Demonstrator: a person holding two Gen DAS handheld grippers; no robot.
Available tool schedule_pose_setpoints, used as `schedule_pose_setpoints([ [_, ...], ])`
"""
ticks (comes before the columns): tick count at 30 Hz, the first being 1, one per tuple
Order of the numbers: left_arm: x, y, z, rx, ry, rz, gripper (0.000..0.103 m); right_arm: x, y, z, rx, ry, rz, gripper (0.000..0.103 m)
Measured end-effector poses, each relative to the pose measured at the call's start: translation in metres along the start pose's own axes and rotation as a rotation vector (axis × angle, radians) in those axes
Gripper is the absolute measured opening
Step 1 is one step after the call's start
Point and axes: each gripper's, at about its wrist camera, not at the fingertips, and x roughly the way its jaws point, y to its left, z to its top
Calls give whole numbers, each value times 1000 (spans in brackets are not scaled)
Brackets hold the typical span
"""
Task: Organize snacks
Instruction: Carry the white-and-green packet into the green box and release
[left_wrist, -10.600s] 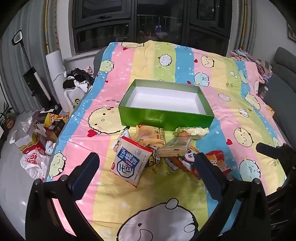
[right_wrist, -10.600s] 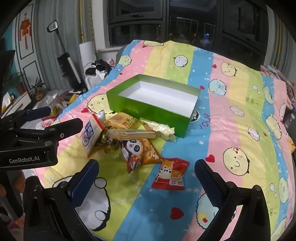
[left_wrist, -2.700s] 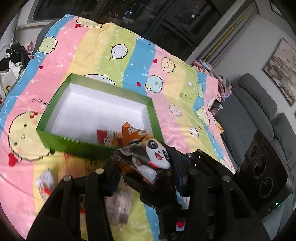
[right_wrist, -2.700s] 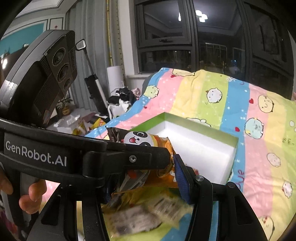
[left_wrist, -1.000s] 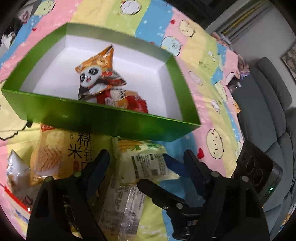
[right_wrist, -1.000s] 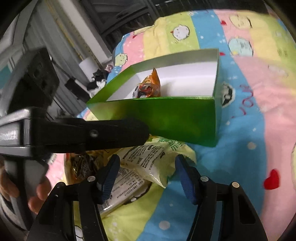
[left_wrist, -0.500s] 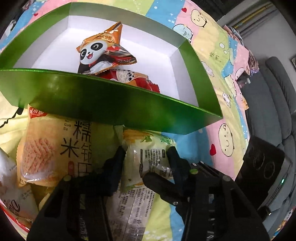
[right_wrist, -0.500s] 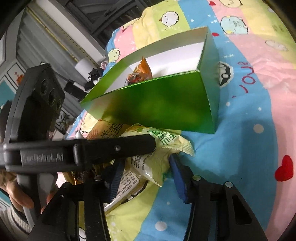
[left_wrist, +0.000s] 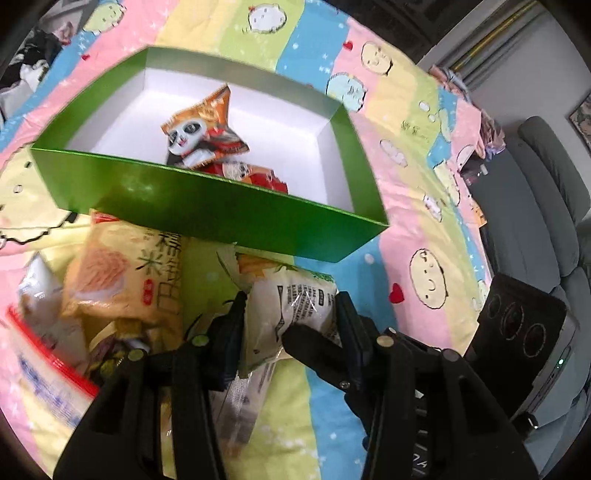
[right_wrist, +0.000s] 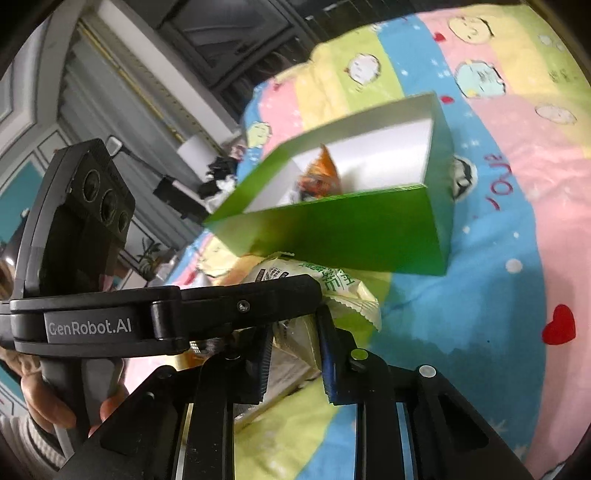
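Note:
The green box (left_wrist: 221, 214) lies on the cartoon bedspread with a panda snack bag (left_wrist: 199, 136) and a red snack bag (left_wrist: 255, 173) inside. Just in front of it, my left gripper (left_wrist: 291, 325) is shut on a pale snack packet (left_wrist: 295, 299) with green print. My right gripper (right_wrist: 295, 362) is closing its jaws, and the pads squeeze the same pale packet (right_wrist: 332, 284) at its near end. One right finger (left_wrist: 314, 341) crosses under the packet in the left wrist view. A left finger (right_wrist: 258, 302) lies across the right wrist view, in front of the box (right_wrist: 351, 229).
A yellow rice-cracker bag (left_wrist: 122, 273), a blurred red, white and blue bag (left_wrist: 40, 362) and a long clear packet (left_wrist: 240, 402) lie left of and under the grippers. A grey sofa (left_wrist: 546, 184) stands beyond the bed's right edge. A hand (right_wrist: 44, 402) holds the left gripper.
Both pairs of jaws have gone from wide apart to closed on the pale packet. The packet has come up a little off the bedspread, and both views have drawn back from the box.

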Motion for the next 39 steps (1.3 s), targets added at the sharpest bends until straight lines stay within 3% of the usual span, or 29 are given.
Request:
schedule_pose_setpoints([
  [7, -36, 1, -12, -12, -83, 5, 46, -10, 29, 3, -86, -29, 45, 25],
  [13, -45, 2, -6, -36, -118, -17, 46, -12, 41, 10, -126, -42, 30, 25],
  [25, -43, -15, 64, 64, -175, -42, 46, -11, 38, 71, -180, -131, -32, 25],
  [31, -8, -6, 95, 43, -110, -65, 46, 7, 11, 91, -148, -121, -66, 25],
  [39, 34, 4, 105, -33, -23, -102, 48, 26, -18, 92, -87, -68, -162, 25],
])
